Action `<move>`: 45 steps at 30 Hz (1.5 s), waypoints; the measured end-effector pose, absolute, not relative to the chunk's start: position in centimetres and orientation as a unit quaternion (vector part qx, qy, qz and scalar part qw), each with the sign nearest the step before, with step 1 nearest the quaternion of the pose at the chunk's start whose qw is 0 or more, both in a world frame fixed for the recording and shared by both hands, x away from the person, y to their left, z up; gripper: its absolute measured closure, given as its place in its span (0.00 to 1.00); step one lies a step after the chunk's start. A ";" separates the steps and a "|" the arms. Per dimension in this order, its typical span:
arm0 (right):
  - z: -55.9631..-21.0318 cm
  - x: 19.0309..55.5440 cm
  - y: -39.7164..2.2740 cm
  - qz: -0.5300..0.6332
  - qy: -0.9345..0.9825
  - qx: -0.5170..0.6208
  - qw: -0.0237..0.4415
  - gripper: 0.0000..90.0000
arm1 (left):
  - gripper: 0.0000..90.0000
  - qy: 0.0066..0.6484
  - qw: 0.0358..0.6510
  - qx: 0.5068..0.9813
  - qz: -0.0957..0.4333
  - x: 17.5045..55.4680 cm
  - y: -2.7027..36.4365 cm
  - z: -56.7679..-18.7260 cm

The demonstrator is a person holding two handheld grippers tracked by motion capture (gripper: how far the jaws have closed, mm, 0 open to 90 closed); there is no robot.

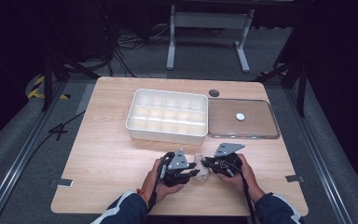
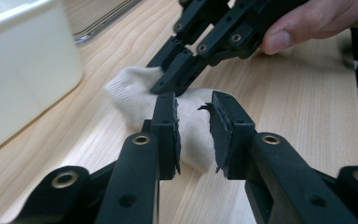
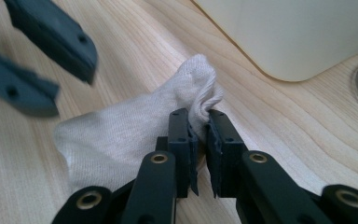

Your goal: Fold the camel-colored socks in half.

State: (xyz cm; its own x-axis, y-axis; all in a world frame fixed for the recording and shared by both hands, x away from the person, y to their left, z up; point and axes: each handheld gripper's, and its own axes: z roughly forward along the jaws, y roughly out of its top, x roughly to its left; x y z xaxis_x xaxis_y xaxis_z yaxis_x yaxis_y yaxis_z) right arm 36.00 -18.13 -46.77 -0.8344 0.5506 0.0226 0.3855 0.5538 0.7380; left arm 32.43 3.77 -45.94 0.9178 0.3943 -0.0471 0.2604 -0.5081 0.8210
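On table's near edge — left gripper [image 2: 193, 135] released over sock [image 3: 121, 135] | right gripper [image 3: 199, 154] pinching sock

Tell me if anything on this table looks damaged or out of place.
The rubber pad on the left tongs is torn and ragged along its edge. A cream sock lies crumpled on the table, pinched by the right tongs. Otherwise nothing stands out.
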 end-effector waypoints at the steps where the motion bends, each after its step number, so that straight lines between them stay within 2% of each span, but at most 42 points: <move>1: -46.8 35.9 -18.1 0.389 0.875 0.267 0.109 0.90 | 0.78 0.184 0.460 0.866 0.075 32.4 3.6 -46.1; 5: -46.7 35.8 -17.9 0.384 0.877 0.261 0.120 0.91 | 0.77 0.159 0.455 0.874 0.063 31.9 2.7 -46.6; 7: -46.8 35.8 -17.9 0.385 0.877 0.262 0.121 0.91 | 0.80 0.155 0.429 0.887 0.068 31.9 2.3 -47.2; 12: -46.7 35.7 -17.8 0.387 0.875 0.264 0.120 0.89 | 0.85 0.161 0.429 0.887 0.064 32.2 2.5 -47.5; 13: -46.6 35.8 -17.9 0.383 0.876 0.266 0.125 0.83 | 0.85 0.163 0.427 0.887 0.065 32.1 2.5 -47.5; 15: -46.4 36.0 -18.2 0.384 0.872 0.276 0.125 0.79 | 0.85 0.158 0.425 0.888 0.073 32.0 2.3 -47.6; 18: -46.1 36.2 -18.6 0.384 0.868 0.286 0.132 0.78 | 0.85 0.156 0.423 0.890 0.072 32.0 2.4 -47.5; 19: -45.9 36.3 -19.0 0.379 0.864 0.297 0.147 0.83 | 0.86 0.154 0.420 0.891 0.075 32.0 2.4 -47.6; 22: -45.6 36.8 -20.3 0.383 0.850 0.325 0.159 0.88 | 0.86 0.152 0.418 0.892 0.078 32.0 2.4 -47.5; 26: -44.7 36.5 -20.6 0.416 0.839 0.308 0.166 0.91 | 0.87 0.151 0.418 0.892 0.078 32.0 2.4 -47.5; 29: -43.9 36.2 -19.5 0.465 0.833 0.263 0.145 0.91 | 0.87 0.156 0.421 0.890 0.072 32.0 2.4 -47.6; 32: -43.8 36.2 -18.0 0.474 0.839 0.234 0.130 0.95 | 0.88 0.151 0.416 0.893 0.077 32.1 2.4 -47.5; 37: -45.6 36.9 -16.2 0.455 0.861 0.209 0.091 0.99 | 0.88 0.154 0.414 0.894 0.076 32.0 2.3 -47.4; 45: -47.0 37.7 -16.6 0.417 0.869 0.244 0.106 1.00 | 0.88 0.151 0.409 0.896 0.091 31.7 2.1 -47.4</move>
State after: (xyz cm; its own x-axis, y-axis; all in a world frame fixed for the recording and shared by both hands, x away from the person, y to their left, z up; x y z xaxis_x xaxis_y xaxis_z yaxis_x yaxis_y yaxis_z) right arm 37.71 -16.65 -46.97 -0.8589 0.5117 0.0187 0.3350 0.5338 0.7764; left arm 31.66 2.12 -47.43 0.9381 0.3440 0.0396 0.1954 -0.6204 0.7596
